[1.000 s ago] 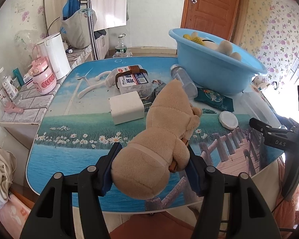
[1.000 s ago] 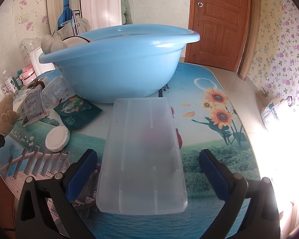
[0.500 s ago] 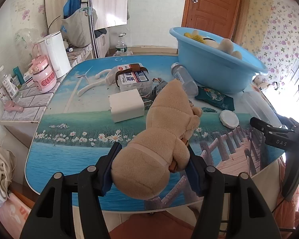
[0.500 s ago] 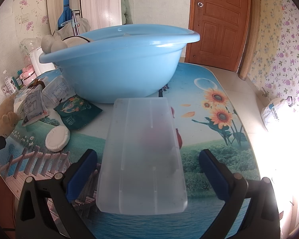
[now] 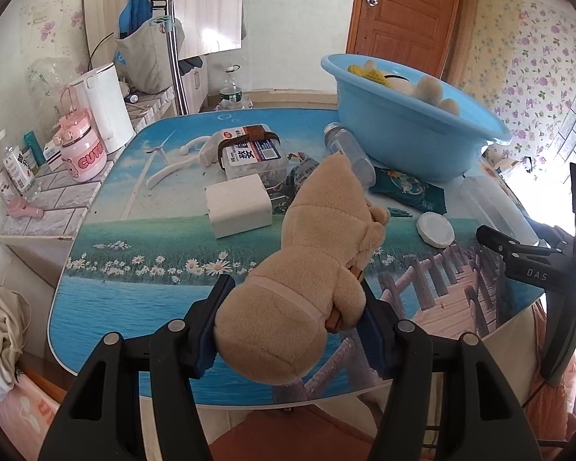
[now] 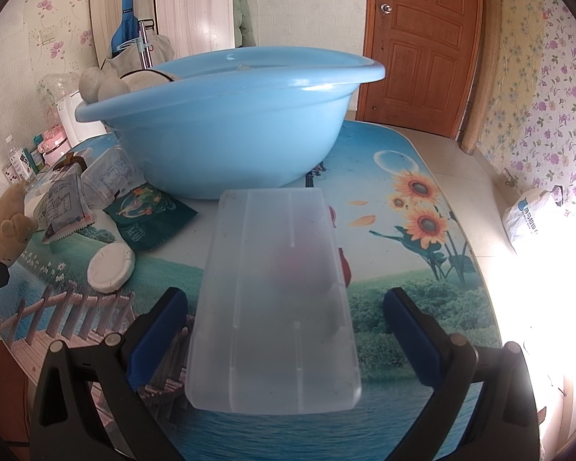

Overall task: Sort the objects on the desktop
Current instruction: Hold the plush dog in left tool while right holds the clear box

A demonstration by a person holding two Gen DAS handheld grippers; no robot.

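Observation:
A tan plush toy is clamped between the blue pads of my left gripper, held above the near edge of the picture-printed table. My right gripper stands open around a frosted plastic box that lies on the table; its pads stand clear of the box on both sides. Behind the box sits a light blue basin holding several pale round items, and in the left wrist view the basin is at the far right. The plush toy shows at the left edge of the right wrist view.
Loose on the table: a white block, a labelled clear tub, a lying bottle, a green packet, a white lid, a grey sachet. A kettle and pink jug stand on a side ledge.

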